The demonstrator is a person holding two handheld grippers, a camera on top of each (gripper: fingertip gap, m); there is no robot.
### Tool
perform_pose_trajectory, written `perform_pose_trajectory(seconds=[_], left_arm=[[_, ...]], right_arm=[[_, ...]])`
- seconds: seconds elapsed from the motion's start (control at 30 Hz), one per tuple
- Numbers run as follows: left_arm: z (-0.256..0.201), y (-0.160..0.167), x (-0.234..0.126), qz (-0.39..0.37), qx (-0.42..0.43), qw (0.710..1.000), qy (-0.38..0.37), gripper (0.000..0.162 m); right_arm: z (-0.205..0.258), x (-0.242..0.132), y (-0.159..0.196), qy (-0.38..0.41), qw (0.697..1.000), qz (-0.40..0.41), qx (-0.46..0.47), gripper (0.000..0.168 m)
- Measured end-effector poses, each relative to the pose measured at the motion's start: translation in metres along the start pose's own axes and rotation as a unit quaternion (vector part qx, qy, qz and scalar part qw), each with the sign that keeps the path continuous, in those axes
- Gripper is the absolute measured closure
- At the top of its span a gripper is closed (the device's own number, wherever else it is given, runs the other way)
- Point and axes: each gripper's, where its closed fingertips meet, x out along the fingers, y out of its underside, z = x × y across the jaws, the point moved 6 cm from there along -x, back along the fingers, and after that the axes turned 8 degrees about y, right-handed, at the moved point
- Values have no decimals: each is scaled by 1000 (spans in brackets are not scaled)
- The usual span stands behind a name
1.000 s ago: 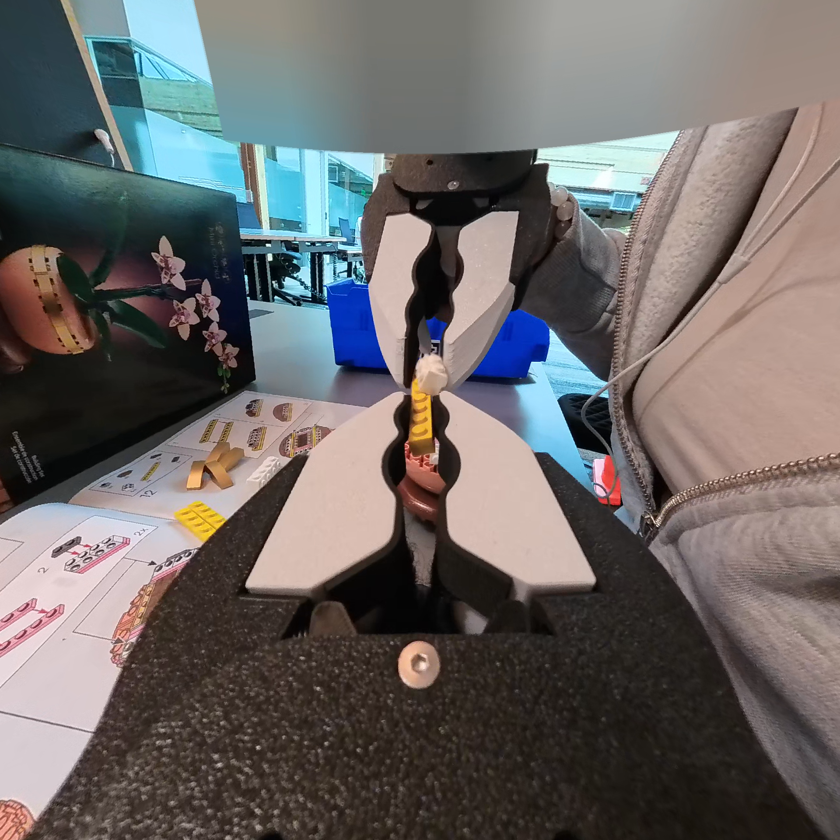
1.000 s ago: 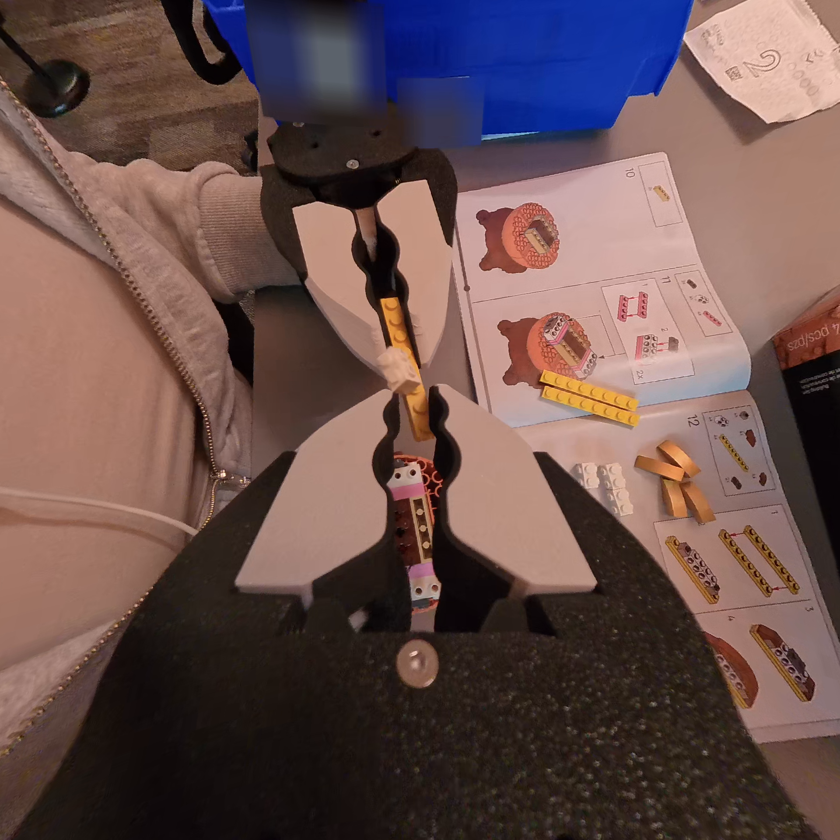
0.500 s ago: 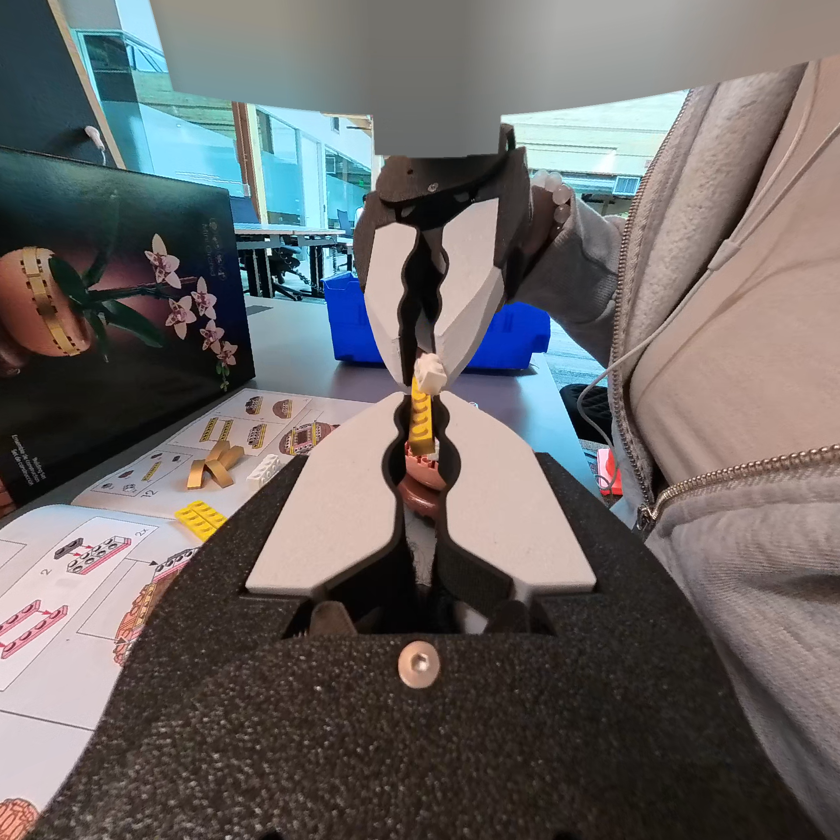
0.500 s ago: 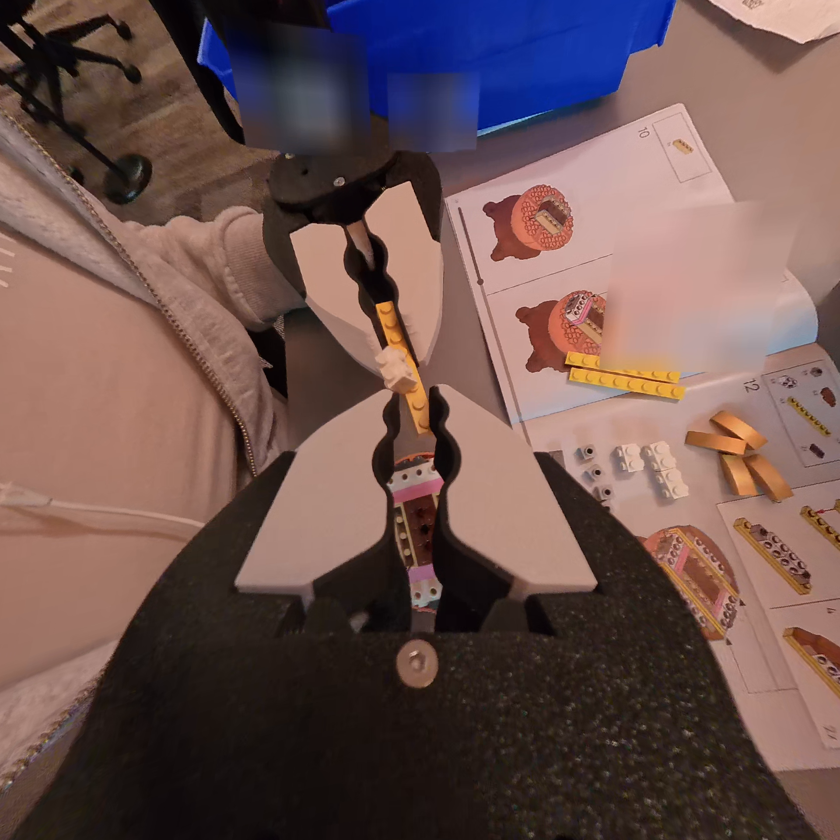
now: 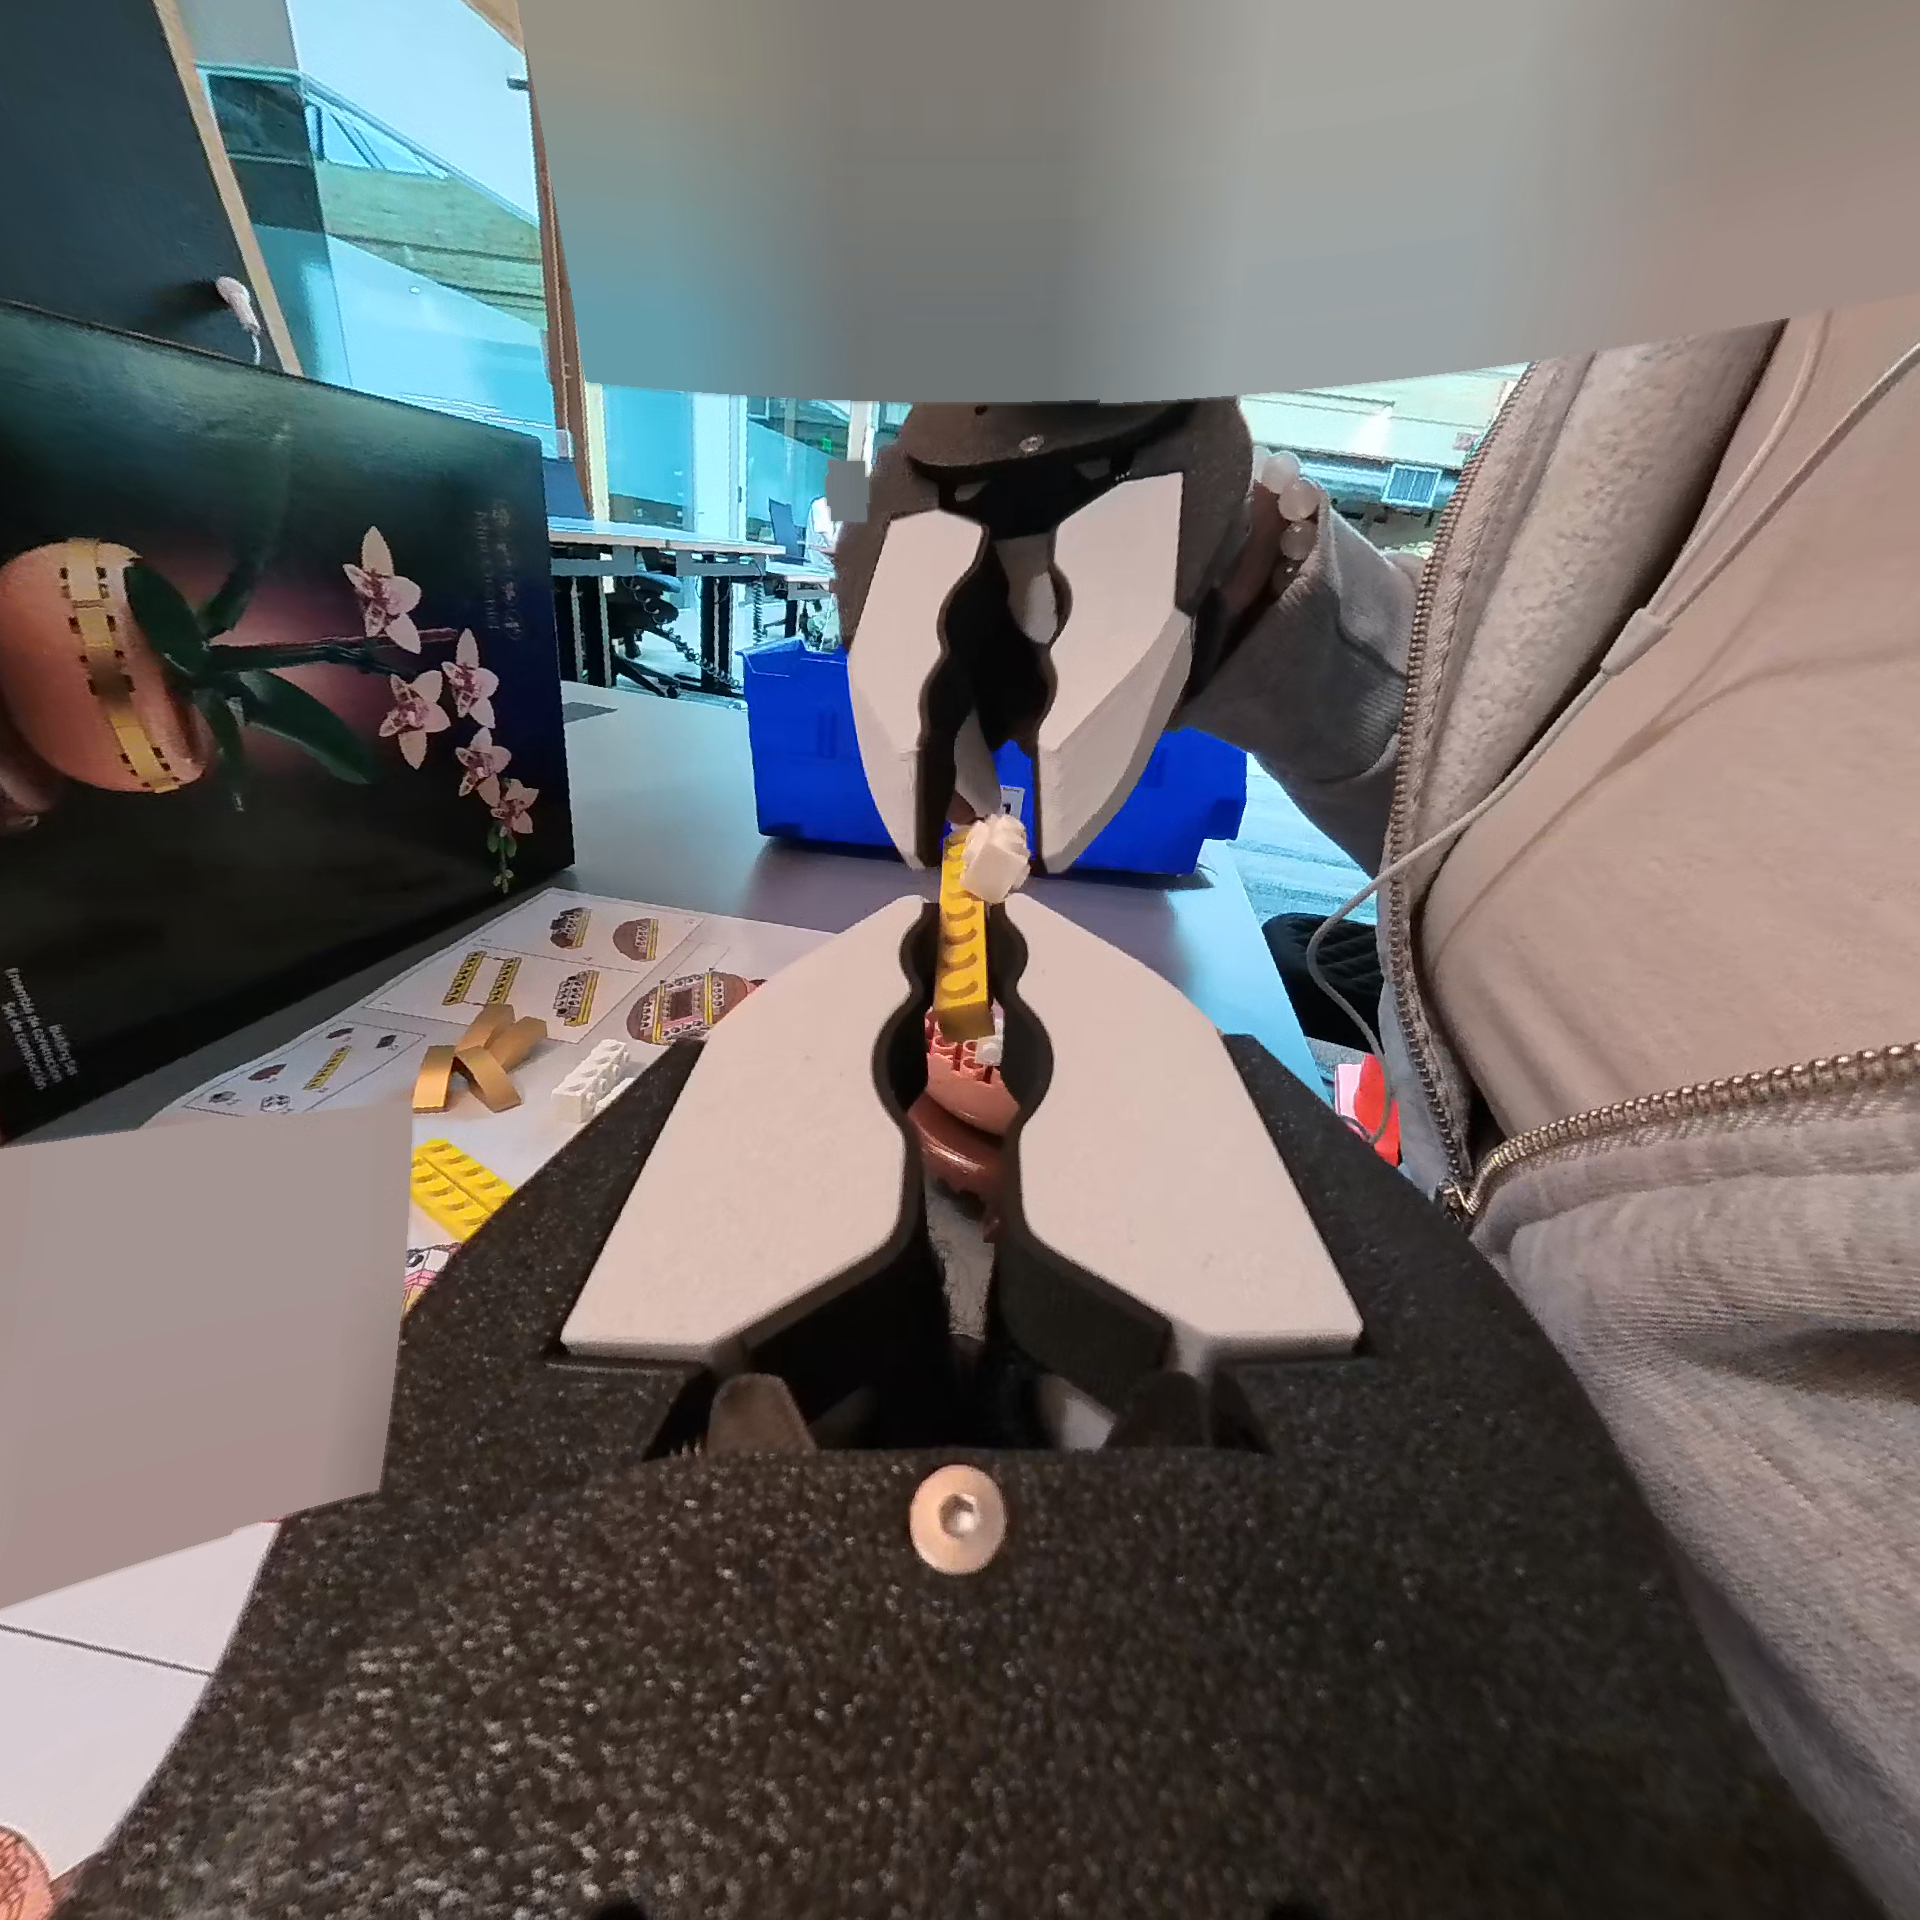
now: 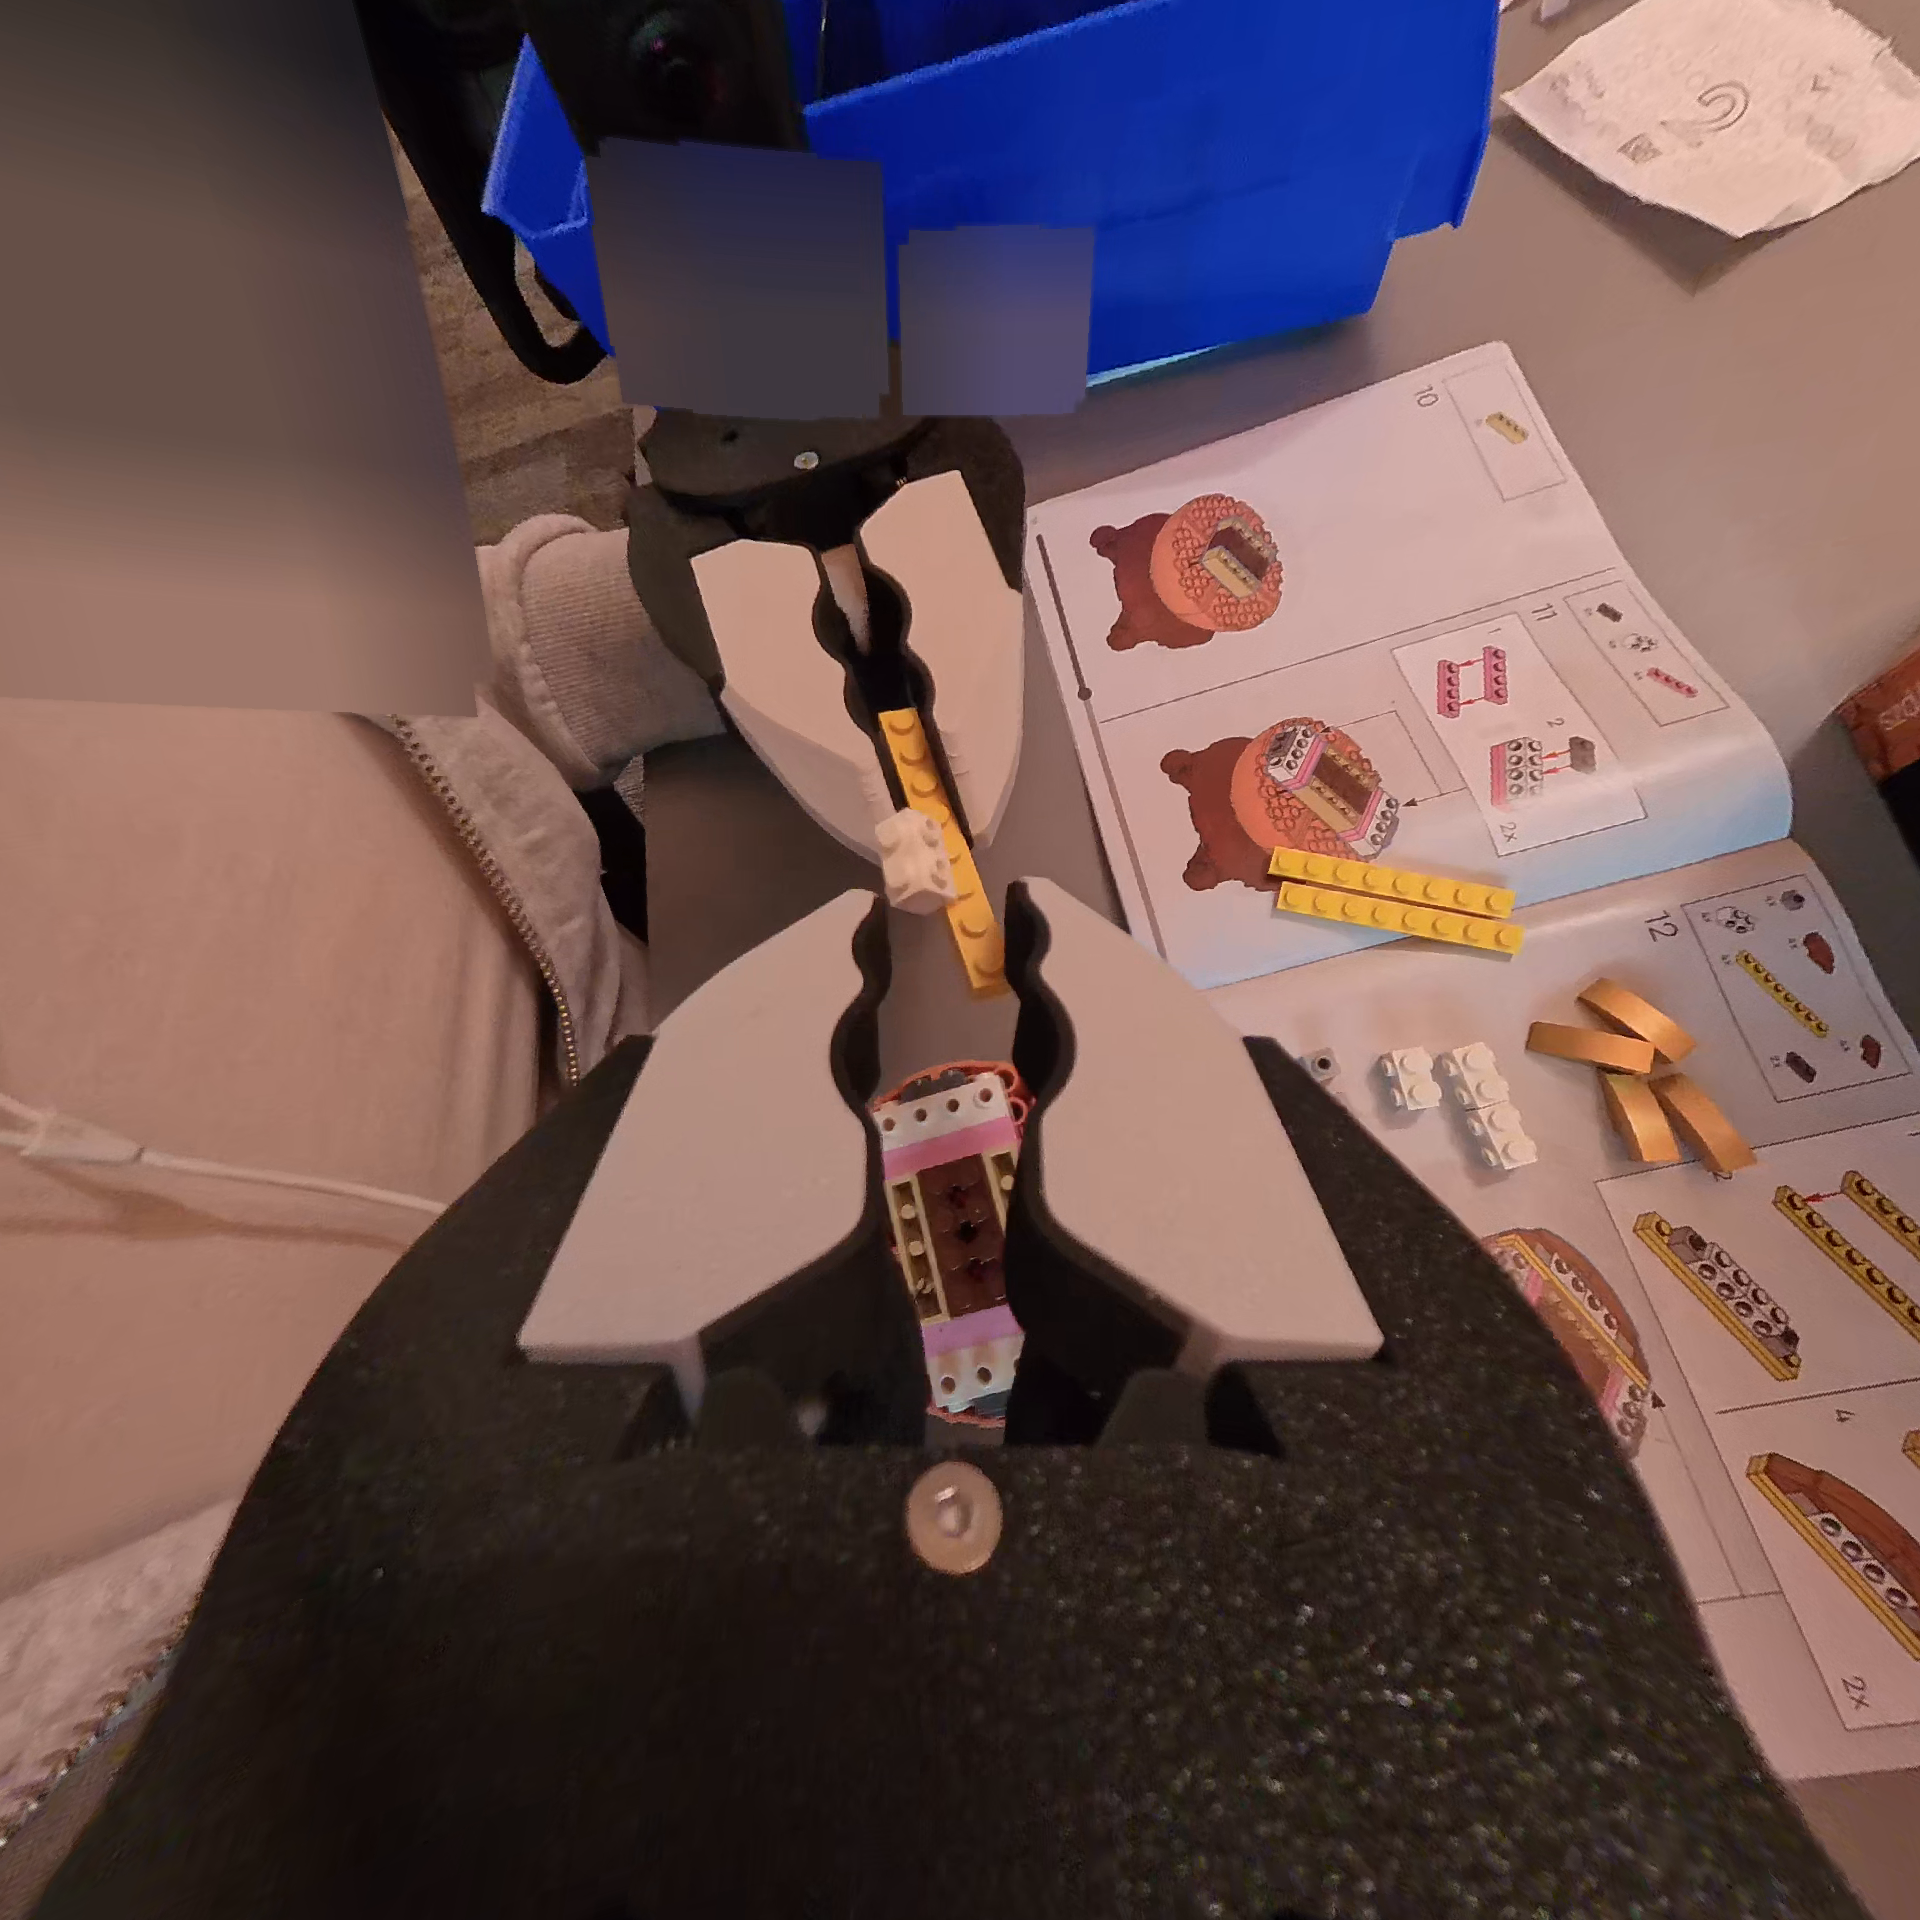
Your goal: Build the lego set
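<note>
Left wrist view: bright daylight thru the windows (image 5: 436, 343) behind the dark box (image 5: 260, 665), bg slightly washed out, box face w/ soft sheen. Sharp near centre, wide-angle bending at edges.

Right wrist view: dimmer, warmer tone, soft shadows beside the booklet (image 6: 1382, 665). Blue bin (image 6: 1091, 166) above the booklet looks smeared; edges stretched; grain on black foreground.

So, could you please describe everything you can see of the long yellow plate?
The long yellow plate is a glossy plastic strip with one row of studs. Held aloft, it is pinched lengthwise in the left claw; a small white brick clings partway along it, and its free end reaches into the right claw.
</note>
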Motion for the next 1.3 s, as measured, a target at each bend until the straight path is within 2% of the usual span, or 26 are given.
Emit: perform_pose_trajectory(seconds=[0.13,0.3,0.5,0.83,1.07,1.3], left_arm=[[0,0,0,2,-1,1000,-1,154],[0,0,1,3,-1,1000,-2,154],[-2,1,2,11,7,1000,6,154],[-9,4,6,67,46,997,15,155],[-11,3,4,41,43,998,31,155],[-14,-1,1,16,66,997,39,155]], right_arm=[[1,-2,-5,12,999,-29,-22,147],[6,-1,-8,33,995,-50,-82,156],[10,0,-6,16,993,-17,-113,158],[8,3,-8,-45,978,110,-173,161],[9,4,-16,-80,966,146,-196,162],[9,4,-22,-124,967,140,-173,162]])
